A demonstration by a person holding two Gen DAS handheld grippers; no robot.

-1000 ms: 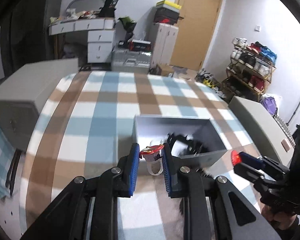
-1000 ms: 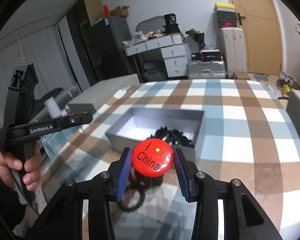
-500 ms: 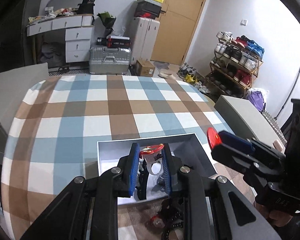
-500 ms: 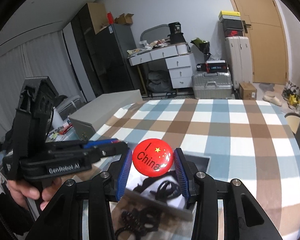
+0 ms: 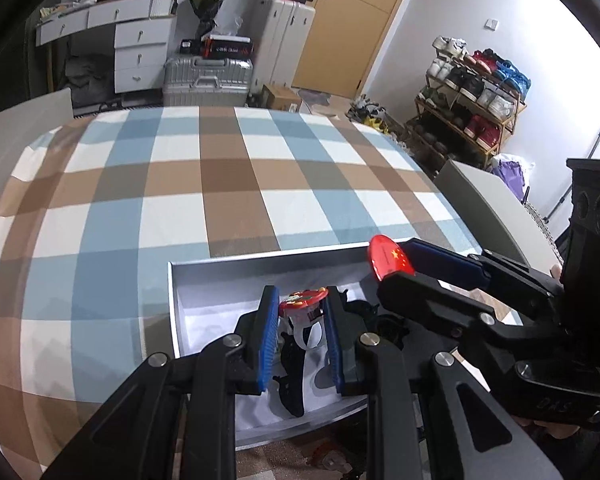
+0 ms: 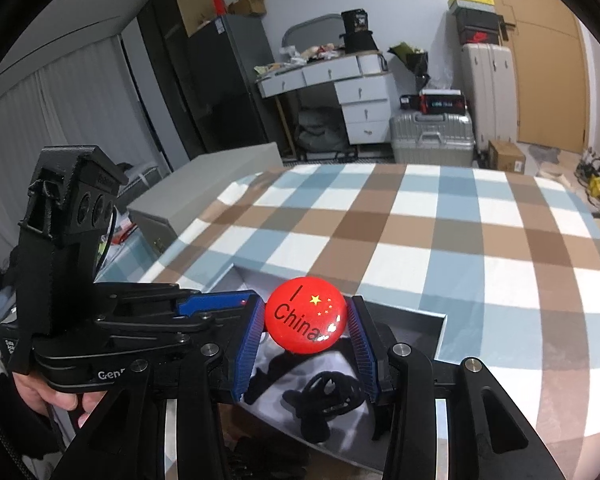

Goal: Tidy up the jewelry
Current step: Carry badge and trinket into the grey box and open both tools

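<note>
Your right gripper (image 6: 306,344) clamped the glossy round red badge (image 6: 305,315) by its rim; your left gripper (image 5: 302,336) pinched a light, small red-topped plastic ring (image 5: 303,304) above the grey box (image 5: 260,266); both likely slippery.

The open grey rectangular box (image 5: 260,276) rests on the blue, brown and white checked cloth (image 5: 228,184). Black hair accessories (image 6: 324,396) lie inside the box. The left hand-held gripper (image 5: 300,334) is above the box interior, with the red-topped plastic ring (image 5: 305,308) between its pads. The right hand-held gripper (image 6: 306,344) is just beside it, over the box's right part, with the round red "I China" badge (image 6: 306,316) between its pads. A few small items lie on the cloth before the box.
</note>
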